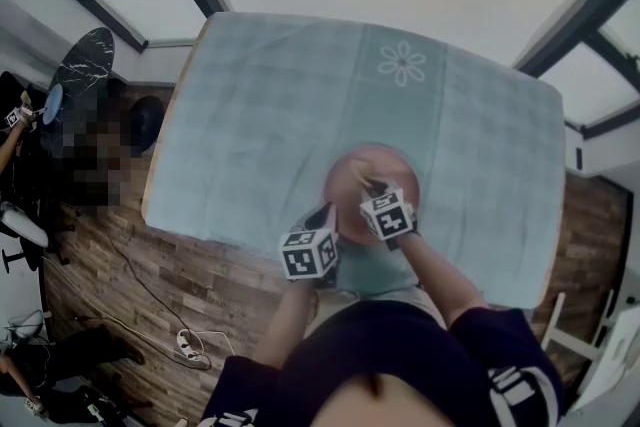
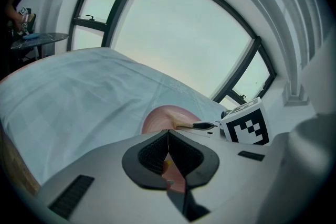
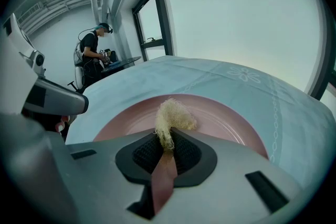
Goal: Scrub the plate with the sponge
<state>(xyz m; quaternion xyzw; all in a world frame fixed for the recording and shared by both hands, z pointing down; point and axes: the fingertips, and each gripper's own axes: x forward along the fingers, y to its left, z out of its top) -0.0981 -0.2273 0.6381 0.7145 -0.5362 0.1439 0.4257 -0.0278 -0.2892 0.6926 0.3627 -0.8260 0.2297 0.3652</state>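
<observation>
A pink plate lies on the pale blue tablecloth near the table's front edge. My right gripper is shut on a pale, fibrous sponge, which sticks out over the plate's inner surface. From the head view the right gripper hangs over the plate's near left part. My left gripper is shut on the plate's near rim; the plate shows just past its jaws. The left gripper sits at the plate's left front edge.
A flower pattern marks the cloth at the back. Beyond the table's left side stand a dark round table and a person. Cables and a power strip lie on the wooden floor.
</observation>
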